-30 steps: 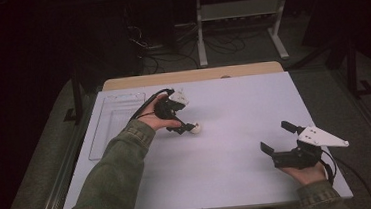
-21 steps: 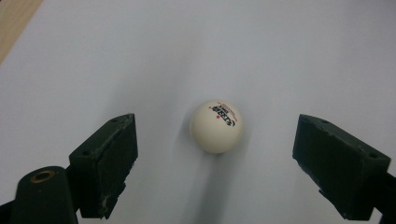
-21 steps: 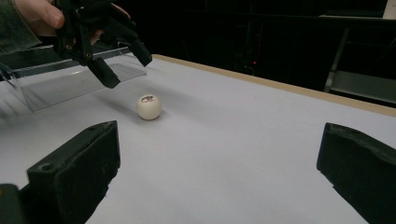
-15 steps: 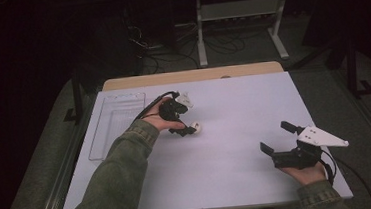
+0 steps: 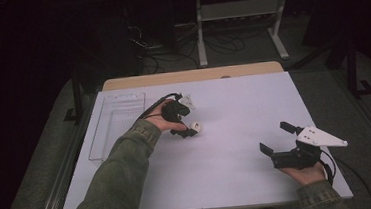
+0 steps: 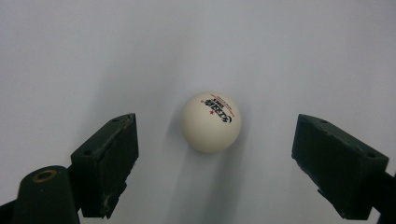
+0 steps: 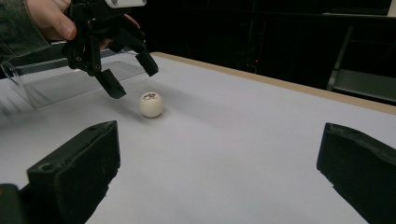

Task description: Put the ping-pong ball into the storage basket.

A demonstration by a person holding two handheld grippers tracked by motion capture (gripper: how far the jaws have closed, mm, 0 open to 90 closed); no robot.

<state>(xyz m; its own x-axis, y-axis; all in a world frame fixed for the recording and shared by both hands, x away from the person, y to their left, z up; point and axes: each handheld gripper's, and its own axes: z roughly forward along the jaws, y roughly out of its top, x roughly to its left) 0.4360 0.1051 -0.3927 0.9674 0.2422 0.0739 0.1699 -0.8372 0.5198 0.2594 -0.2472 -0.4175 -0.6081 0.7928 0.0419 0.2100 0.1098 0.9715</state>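
Ping-pong ball lined up for the left hand-held gripper

On the white tabletop (image 5: 235, 130), beside the clear tray (image 5: 117, 122), the left hand-held gripper (image 6: 215, 154) hangs wide, empty, over the ball (image 6: 211, 121); the right hand-held gripper (image 5: 276, 137) rests wide apart. That ball looks feather-light, smooth, ready to roll or dent: pinch it gently across the middle.

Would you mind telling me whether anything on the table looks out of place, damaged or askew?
Nothing stands out. The white printed table-tennis ball sits intact on the white table, untouched between the left gripper's open jaws, and the clear plastic tray lies flat at the table's left edge.
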